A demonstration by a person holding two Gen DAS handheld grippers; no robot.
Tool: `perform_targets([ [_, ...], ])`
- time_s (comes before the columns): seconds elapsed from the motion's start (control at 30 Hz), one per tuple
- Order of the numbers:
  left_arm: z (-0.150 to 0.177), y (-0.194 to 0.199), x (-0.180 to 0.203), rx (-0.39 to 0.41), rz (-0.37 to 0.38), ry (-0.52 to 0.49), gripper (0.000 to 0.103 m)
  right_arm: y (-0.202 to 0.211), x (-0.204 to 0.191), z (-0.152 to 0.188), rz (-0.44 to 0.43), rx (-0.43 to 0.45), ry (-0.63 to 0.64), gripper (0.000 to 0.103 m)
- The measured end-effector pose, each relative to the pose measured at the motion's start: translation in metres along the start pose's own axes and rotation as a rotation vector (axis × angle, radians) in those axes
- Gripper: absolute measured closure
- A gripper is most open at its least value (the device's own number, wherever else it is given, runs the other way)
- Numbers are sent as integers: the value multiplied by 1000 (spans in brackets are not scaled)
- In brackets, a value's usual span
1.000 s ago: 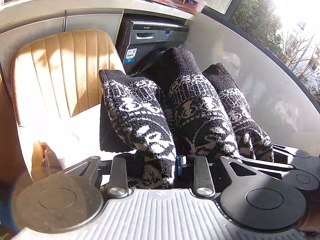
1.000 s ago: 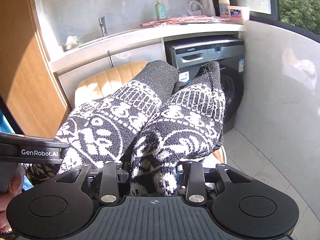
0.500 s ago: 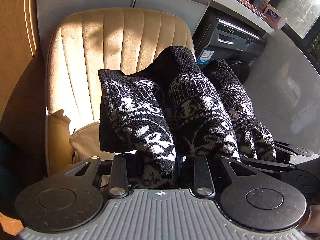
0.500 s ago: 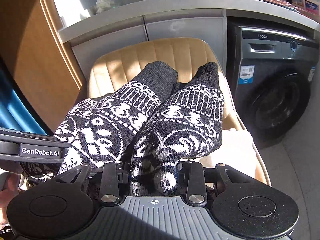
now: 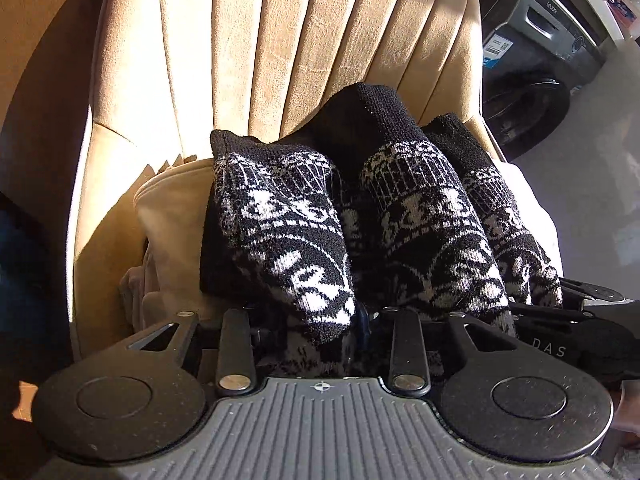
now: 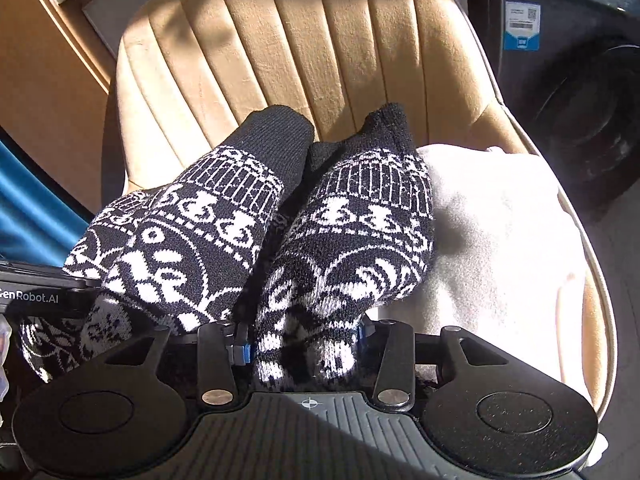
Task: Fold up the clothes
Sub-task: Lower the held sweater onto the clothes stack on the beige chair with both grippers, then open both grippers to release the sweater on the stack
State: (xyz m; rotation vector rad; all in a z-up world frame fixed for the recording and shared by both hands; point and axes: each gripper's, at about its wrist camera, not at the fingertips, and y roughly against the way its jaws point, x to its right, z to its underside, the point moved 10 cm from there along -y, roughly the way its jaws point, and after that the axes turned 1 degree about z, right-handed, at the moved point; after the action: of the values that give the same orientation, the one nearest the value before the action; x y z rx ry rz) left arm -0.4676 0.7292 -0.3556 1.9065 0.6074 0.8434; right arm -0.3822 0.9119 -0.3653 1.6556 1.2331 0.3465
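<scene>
While both grippers point down at the chair [image 5: 280, 60], each has the black-and-white knit garment [image 5: 288, 232] bunched between its jaws. The left gripper [image 5: 320, 336] has fabric packed in its gap; its jaws have just been opening, and whether the pads still press cannot be told, the fingertips being buried in knit. Same for the right gripper [image 6: 304, 344]: its jaws have just been opening, the fabric sits between them, the grip is unclear.

No containers in view. The garment hangs in folds over the tan ribbed chair, above a pale cream cloth [image 6: 492, 240] lying on the seat. In the left view the cream cloth also shows to the left of the garment.

Room: a dark washing machine [image 5: 540, 60] sits just to the right of the chair on a light floor; wood panelling to the left; something blue at the left edge of the right view, unidentifiable. Whether the garment touches the seat is hidden behind its own folds.
</scene>
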Motion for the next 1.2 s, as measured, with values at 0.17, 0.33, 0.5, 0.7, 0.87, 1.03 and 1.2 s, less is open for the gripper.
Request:
perform_targets([
  [0.17, -1, 0, -7, -2, 17, 59, 69, 4, 5, -2, -58, -44, -34, 61],
  [0.33, -9, 19, -15, 37, 12, 85, 73, 9, 1, -6, -29, -67, 59, 69],
  [0.5, -10, 50, -40, 110, -67, 124, 73, 43, 16, -27, 74, 34, 68, 71],
  [0.7, 2, 28, -51, 86, -125, 89, 64, 41, 67, -17, 125, 10, -3, 69],
  [0.87, -3, 19, -49, 51, -190, 69, 33, 31, 70, -13, 180, 36, -11, 61],
  [1.03, -7, 54, -51, 99, -172, 70, 19, 59, 70, -27, 172, 108, -89, 19],
  [1.2, -11, 93, -31, 191, -128, -24, 9, 122, 92, -34, 233, 230, -168, 18],
])
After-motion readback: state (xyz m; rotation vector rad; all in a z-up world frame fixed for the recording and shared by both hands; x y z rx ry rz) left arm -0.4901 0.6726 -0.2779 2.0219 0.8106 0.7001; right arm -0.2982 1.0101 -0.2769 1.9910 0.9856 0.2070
